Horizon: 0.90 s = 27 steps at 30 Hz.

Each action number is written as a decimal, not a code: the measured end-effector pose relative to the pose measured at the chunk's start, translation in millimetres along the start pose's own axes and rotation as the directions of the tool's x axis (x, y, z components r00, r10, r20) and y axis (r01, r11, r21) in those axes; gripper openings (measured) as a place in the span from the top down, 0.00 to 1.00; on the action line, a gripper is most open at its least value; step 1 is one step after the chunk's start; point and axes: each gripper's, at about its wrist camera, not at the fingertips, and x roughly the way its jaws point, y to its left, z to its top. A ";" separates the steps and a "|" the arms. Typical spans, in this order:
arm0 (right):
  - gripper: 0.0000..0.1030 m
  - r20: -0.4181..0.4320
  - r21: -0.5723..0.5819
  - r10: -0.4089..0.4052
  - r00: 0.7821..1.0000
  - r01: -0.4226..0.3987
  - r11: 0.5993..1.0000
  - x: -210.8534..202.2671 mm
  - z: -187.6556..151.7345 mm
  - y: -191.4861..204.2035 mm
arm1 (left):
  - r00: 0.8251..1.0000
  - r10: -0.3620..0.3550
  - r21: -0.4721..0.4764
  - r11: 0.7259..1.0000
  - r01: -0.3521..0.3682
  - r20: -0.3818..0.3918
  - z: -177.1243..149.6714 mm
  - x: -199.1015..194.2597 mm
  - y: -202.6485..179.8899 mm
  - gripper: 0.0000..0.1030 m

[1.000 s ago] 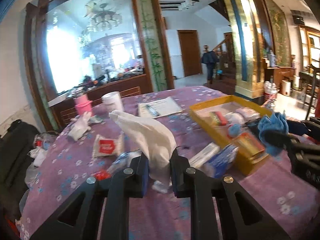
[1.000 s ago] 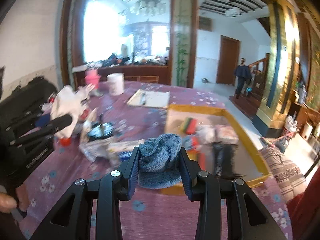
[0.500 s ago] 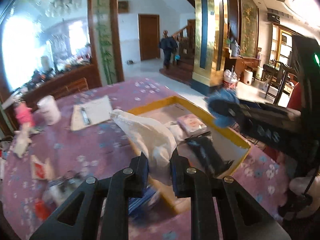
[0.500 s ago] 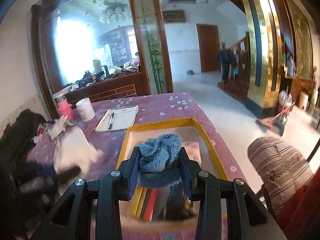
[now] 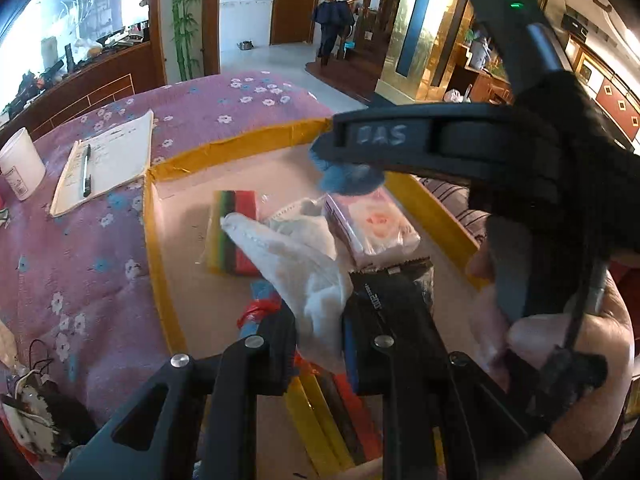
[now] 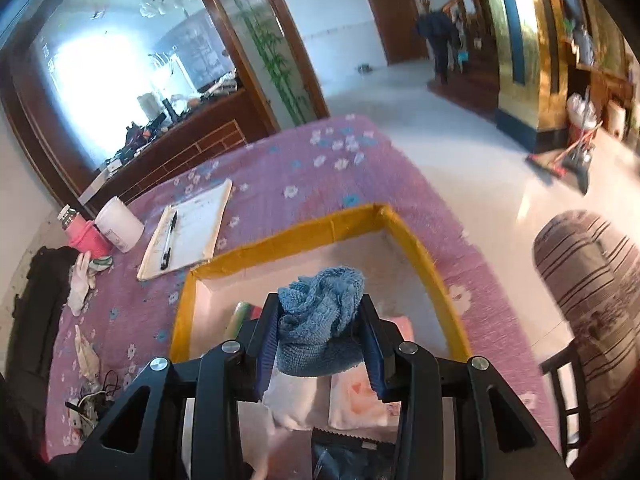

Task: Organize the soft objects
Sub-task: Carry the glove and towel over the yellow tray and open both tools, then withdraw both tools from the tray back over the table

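My left gripper point(image 5: 320, 340) is shut on a white cloth glove point(image 5: 296, 260) and hangs over the near end of the yellow-rimmed tray point(image 5: 154, 248). My right gripper point(image 6: 320, 336) is shut on a bunched blue knitted cloth point(image 6: 320, 312) above the same tray point(image 6: 288, 242). In the left wrist view the right gripper's black body crosses the upper right, the blue cloth point(image 5: 348, 178) showing under its tip. Inside the tray lie a pink tissue pack point(image 5: 368, 224), a multicoloured sponge pack point(image 5: 234, 236), a clear bag and a dark packet point(image 5: 404, 280).
A purple flowered cloth point(image 6: 280, 176) covers the table. A notebook with a pen point(image 6: 188, 228), a white cup point(image 6: 118, 224) and a pink bottle point(image 6: 82, 232) sit left of the tray. A second white glove point(image 6: 80, 284) and cables lie at the left. A striped chair point(image 6: 592, 280) stands right.
Both grippers swung from the cluttered left side of the table over to the tray, each keeping hold of its cloth, and now point more steeply down into it. The right gripper rolled.
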 end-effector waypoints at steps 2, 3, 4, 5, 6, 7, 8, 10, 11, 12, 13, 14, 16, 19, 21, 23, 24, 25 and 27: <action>0.60 -0.029 -0.010 0.004 1.000 -0.005 1.000 9.6 -3.2 -1.6 | 1.000 0.003 -0.002 1.000 -0.003 0.001 -2.1 5.3 0.7 0.80; 0.60 -0.035 -0.010 0.003 0.999 -0.003 1.000 14.2 -4.2 -3.0 | 1.000 0.008 -0.003 1.000 -0.008 -0.011 -2.7 9.5 1.8 0.80; 0.60 -0.047 -0.003 0.009 0.999 -0.009 1.000 17.8 -5.0 -5.0 | 1.000 0.003 -0.007 1.000 -0.003 -0.021 -3.2 13.2 3.3 0.80; 0.60 -0.060 0.006 0.021 0.998 -0.021 1.000 21.6 -5.9 -6.6 | 1.000 -0.005 -0.015 1.000 0.004 -0.028 -3.9 16.5 5.3 0.79; 0.60 -0.070 0.014 0.035 0.997 -0.034 0.999 24.2 -6.9 -8.2 | 0.999 -0.007 -0.021 1.000 0.006 -0.032 -4.2 17.4 7.7 0.79; 0.60 -0.075 0.018 0.044 0.996 -0.043 0.999 25.8 -7.9 -9.1 | 0.999 -0.006 -0.025 1.000 0.006 -0.033 -5.2 18.5 10.1 0.79; 0.60 -0.076 0.014 0.041 0.996 -0.040 0.999 26.6 -8.1 -8.9 | 0.999 -0.005 -0.024 1.000 0.005 -0.032 -5.8 19.5 10.9 0.77; 0.56 -0.068 -0.004 0.029 0.997 -0.030 1.000 24.8 -9.0 -5.6 | 0.999 -0.013 -0.024 1.000 0.013 -0.029 -6.0 19.8 11.5 0.73; 0.49 -0.065 -0.009 0.026 0.998 -0.027 1.000 24.4 -9.2 -4.0 | 1.000 -0.023 -0.028 0.999 0.022 -0.021 -6.2 17.9 12.0 0.64; 0.43 -0.059 -0.015 0.022 0.998 -0.023 1.000 23.1 -9.9 -2.5 | 1.000 -0.025 -0.027 0.999 0.025 -0.009 -6.7 15.0 11.3 0.51; 0.42 -0.049 -0.021 0.016 0.999 -0.017 1.000 21.5 -10.2 -1.1 | 1.000 -0.020 -0.024 1.000 0.020 0.003 -6.5 13.2 11.6 0.44; 0.42 -0.040 -0.028 0.009 0.999 -0.010 1.000 19.6 -10.5 -0.1 | 1.000 -0.006 -0.020 1.000 0.006 0.019 -6.6 9.7 10.5 0.39; 0.42 -0.029 -0.029 0.011 1.000 -0.012 1.000 15.2 -9.9 0.1 | 0.999 0.015 -0.007 1.000 -0.015 0.049 -6.6 2.6 8.4 0.39; 0.42 0.006 -0.014 0.016 1.000 -0.016 1.000 3.1 -8.7 -3.1 | 0.998 0.009 -0.007 1.000 -0.008 0.060 -5.0 -4.4 7.4 0.39; 0.42 0.031 -0.001 0.021 0.999 -0.021 1.000 -6.2 -8.1 -6.2 | 0.998 0.003 -0.009 1.000 -0.003 0.068 -4.2 -9.6 5.5 0.39; 0.42 0.055 0.011 0.021 0.998 -0.022 1.000 -15.3 -7.0 -9.1 | 0.997 0.008 -0.004 1.000 -0.008 0.077 -4.3 -15.4 3.5 0.39; 0.41 0.063 0.012 0.024 0.998 -0.025 1.000 -19.5 -6.8 -10.3 | 0.997 0.011 -0.004 1.000 -0.011 0.080 -3.4 -17.0 3.0 0.38; 0.41 0.069 0.012 0.026 0.997 -0.027 1.000 -21.7 -6.3 -10.8 | 0.997 0.014 -0.002 1.000 -0.014 0.079 -3.3 -20.1 1.6 0.38; 0.41 0.081 0.016 0.017 0.997 -0.018 1.000 -26.2 -6.0 -12.9 | 0.997 0.018 0.000 1.000 -0.018 0.073 -1.3 -25.4 -0.4 0.38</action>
